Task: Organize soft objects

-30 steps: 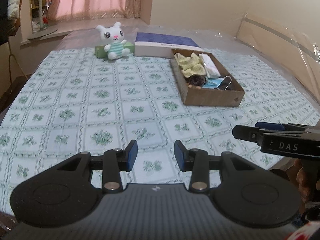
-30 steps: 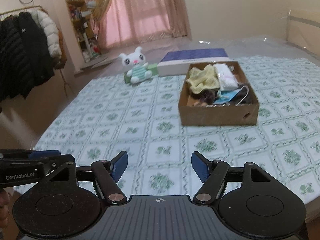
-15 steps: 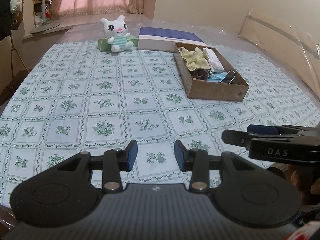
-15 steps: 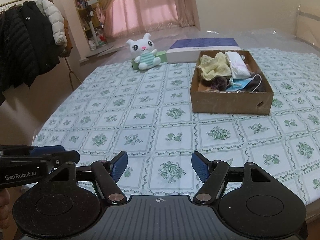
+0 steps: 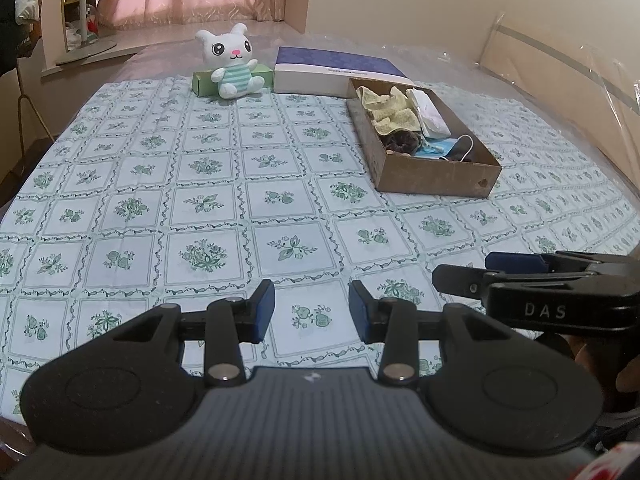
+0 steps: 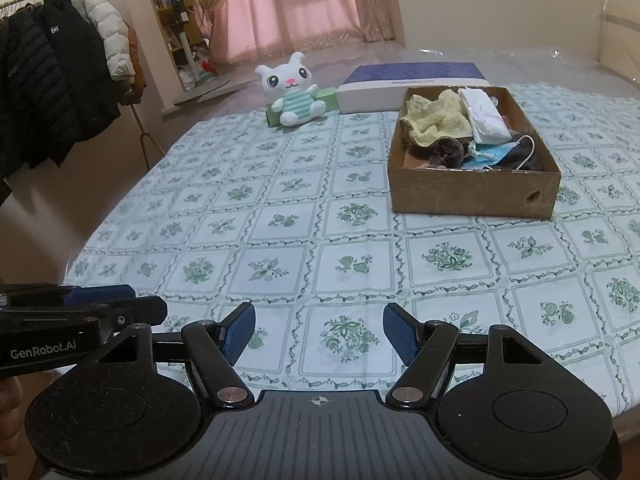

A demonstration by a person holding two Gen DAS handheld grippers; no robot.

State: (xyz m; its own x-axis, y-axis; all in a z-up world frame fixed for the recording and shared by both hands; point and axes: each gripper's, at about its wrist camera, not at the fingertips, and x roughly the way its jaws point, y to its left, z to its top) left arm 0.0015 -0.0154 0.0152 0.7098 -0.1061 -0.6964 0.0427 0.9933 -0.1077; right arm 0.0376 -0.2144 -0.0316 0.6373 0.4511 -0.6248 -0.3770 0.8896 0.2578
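Both grippers are hovering over the near edge of the bed, apart from everything the task concerns. The left gripper [image 5: 312,312] is holding its jaws partly apart with only patterned cloth showing between them; the right gripper [image 6: 319,334] is standing wider, likewise empty. That reads as a pause before a reach, each tool keeping clear and ready to take something.

The cardboard box [image 6: 472,196] is sitting toward the far right of the bedspread [image 5: 208,208], and the soft things are already lying inside it: a yellow cloth [image 6: 436,120] at the far end, a white packet [image 6: 486,118] beside it against the right wall, a dark fuzzy item [image 6: 448,152] in the middle and a blue face mask [image 6: 492,154] at the near end. The dark piece may be a scrunchie or a sock; the view is too coarse to say. Heaped loosely like that, they are probably waiting to be sorted.

The plush rabbit [image 6: 294,94] is sitting upright at the far edge, leaning against a green box [image 6: 326,102], with a flat blue-and-white box [image 6: 412,84] just beside it. The rabbit is the one soft thing outside the carton.

The spread is lying flat and mostly bare, over clear plastic sheeting showing at the far side. Pink curtains [image 6: 304,0] are hanging behind, and jackets [image 6: 60,76] are hanging on a rack at the left.
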